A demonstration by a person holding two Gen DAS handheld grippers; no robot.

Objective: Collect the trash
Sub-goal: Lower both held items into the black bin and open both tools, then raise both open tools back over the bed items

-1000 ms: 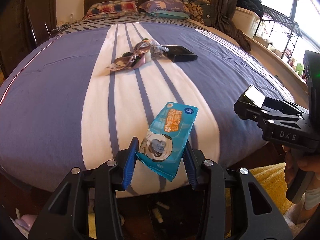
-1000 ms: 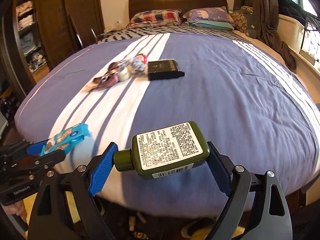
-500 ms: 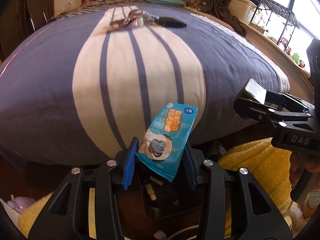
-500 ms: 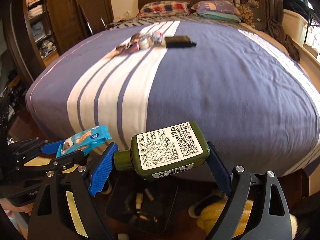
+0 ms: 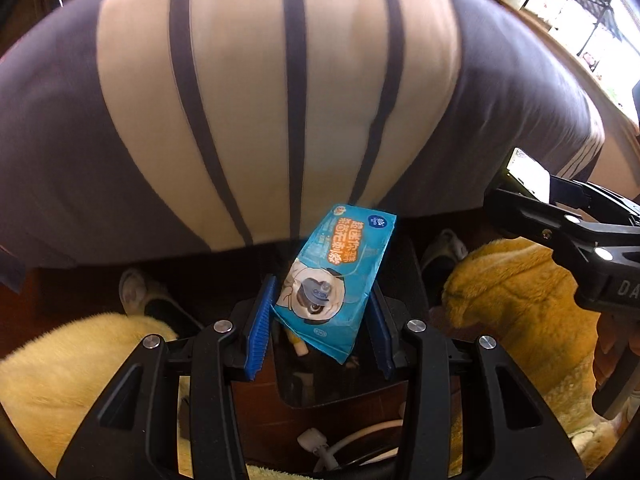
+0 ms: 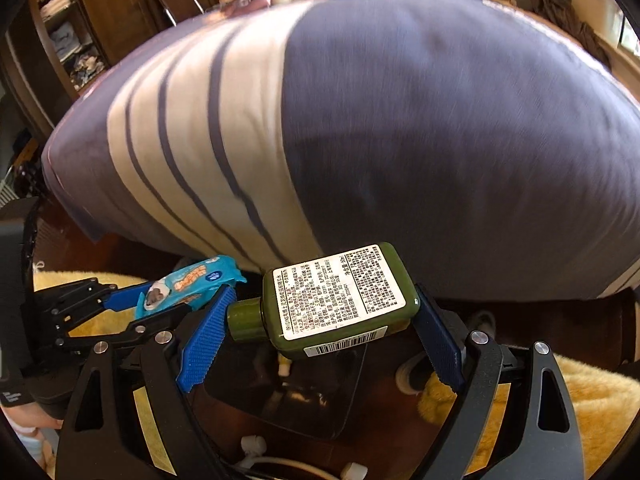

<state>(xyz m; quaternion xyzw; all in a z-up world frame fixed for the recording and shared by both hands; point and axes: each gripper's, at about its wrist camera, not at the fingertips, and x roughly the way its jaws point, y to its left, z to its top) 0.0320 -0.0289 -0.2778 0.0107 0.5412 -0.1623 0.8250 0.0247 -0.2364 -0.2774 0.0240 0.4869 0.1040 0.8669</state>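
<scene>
While above bin [image 6: 320, 392] | left tool [image 5: 320, 320] clamps packet [image 5: 340, 272] | right tool [image 6: 320, 332] clamps bottle [image 6: 336, 300]

A bed [image 6: 440, 120] in purple-and-white stripes fills the view — dark wooden wardrobe [image 6: 100, 12] at ten o'clock, yellow rug [image 5: 520, 312] on brown floor, bright window [image 5: 592, 12] at two.

A glossy plastic wet-wipe pack [image 5: 338, 280], a smooth green plastic bottle [image 6: 340, 304] with matt paper label, ribbed blue pads [image 6: 204, 344], fluffy yellow rug [image 5: 520, 312] at four o'clock.
</scene>
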